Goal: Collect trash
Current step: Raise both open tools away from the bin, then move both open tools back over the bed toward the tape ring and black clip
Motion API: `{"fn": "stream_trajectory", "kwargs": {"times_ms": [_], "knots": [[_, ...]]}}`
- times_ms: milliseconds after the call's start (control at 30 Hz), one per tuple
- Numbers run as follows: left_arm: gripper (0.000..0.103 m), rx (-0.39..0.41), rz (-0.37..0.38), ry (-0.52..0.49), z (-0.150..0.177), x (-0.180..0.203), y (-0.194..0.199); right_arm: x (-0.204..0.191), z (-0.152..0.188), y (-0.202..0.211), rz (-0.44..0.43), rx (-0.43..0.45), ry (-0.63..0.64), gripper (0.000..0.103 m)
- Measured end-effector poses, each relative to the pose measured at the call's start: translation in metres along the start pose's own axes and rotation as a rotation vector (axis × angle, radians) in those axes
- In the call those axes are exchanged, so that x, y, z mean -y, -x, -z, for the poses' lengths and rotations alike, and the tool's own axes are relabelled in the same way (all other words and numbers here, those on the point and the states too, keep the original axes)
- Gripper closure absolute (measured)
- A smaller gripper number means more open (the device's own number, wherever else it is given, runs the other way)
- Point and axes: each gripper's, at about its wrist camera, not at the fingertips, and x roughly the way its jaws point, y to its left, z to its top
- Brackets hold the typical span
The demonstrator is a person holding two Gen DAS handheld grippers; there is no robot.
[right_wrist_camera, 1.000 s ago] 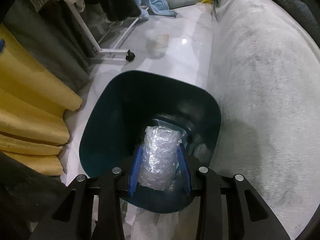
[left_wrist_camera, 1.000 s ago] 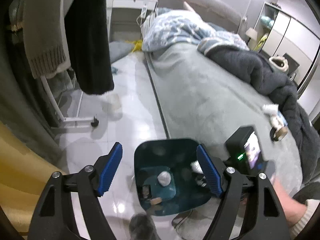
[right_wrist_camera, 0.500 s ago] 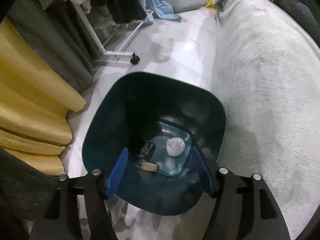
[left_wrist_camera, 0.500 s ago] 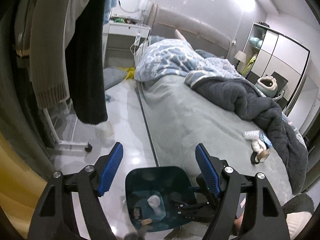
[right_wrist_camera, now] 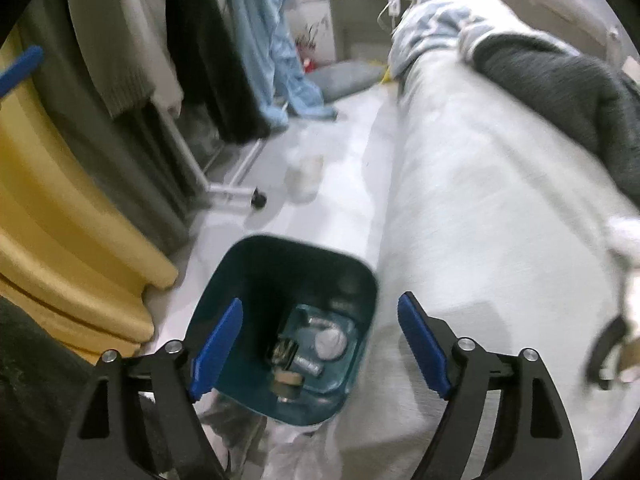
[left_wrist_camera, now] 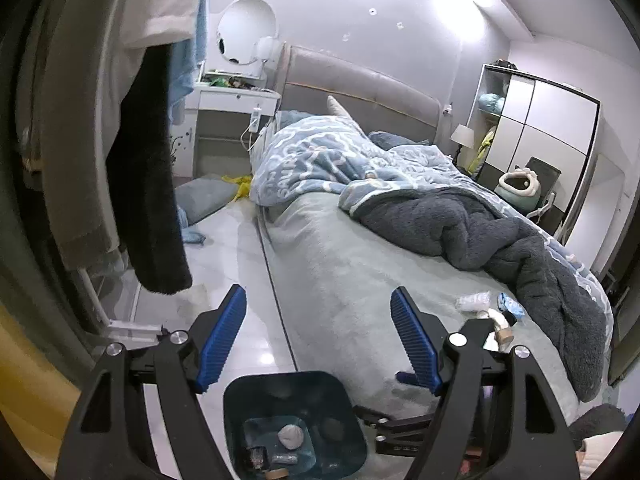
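Bedroom floor beside bed (right_wrist_camera: 480, 200): trash bin (right_wrist_camera: 248, 280) below right claw (right_wrist_camera: 320, 344), jaws opening, empty.

A lived-in home bedroom. A bed (left_wrist_camera: 344, 264) with a padded headboard (left_wrist_camera: 352, 88), a rumpled blue patterned quilt (left_wrist_camera: 320, 160) and a dark grey fleece blanket (left_wrist_camera: 480, 232) fills the middle, flanked by a white dressing table (left_wrist_camera: 236, 98) under a round mirror (left_wrist_camera: 246, 30) and, at the far side, a wardrobe (left_wrist_camera: 540, 128) with a small lamp (left_wrist_camera: 463, 136) beside it. Clothes hang from a rack (right_wrist_camera: 188, 60) along a yellow curtain (right_wrist_camera: 72, 216), a cushion (left_wrist_camera: 204, 196) lies on the glossy tiled floor (left_wrist_camera: 228, 264), and a small teal bin (right_wrist_camera: 288, 320) stands against the bedside.
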Motion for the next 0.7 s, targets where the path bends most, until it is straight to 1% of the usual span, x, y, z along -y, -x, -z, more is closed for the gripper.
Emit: {"fn": "stream_trajectory", "kwargs": {"times_ms": [167,300,433,533,700], "knots": [[0.026,0.013,0.002,-0.029,-0.003,0.023,-0.003,0.024,-0.001,0.038,0.032,0.086,-0.022,0.017],[0.026,0.014,0.009,-0.038,-0.004,0.034,-0.007,0.049,0.007,0.062,0.067,0.132,-0.044,0.017],[0.026,-0.010,0.035,-0.041,0.001,0.047,-0.017,0.070,0.015,0.083,0.097,0.179,-0.077,0.015],[0.026,-0.022,0.092,-0.024,0.003,0.058,-0.023,0.082,0.021,0.093,0.143,0.207,-0.088,0.015],[0.026,-0.038,0.113,-0.054,0.008,0.080,-0.032,0.113,0.038,0.112,0.220,0.245,-0.146,0.013]]}}
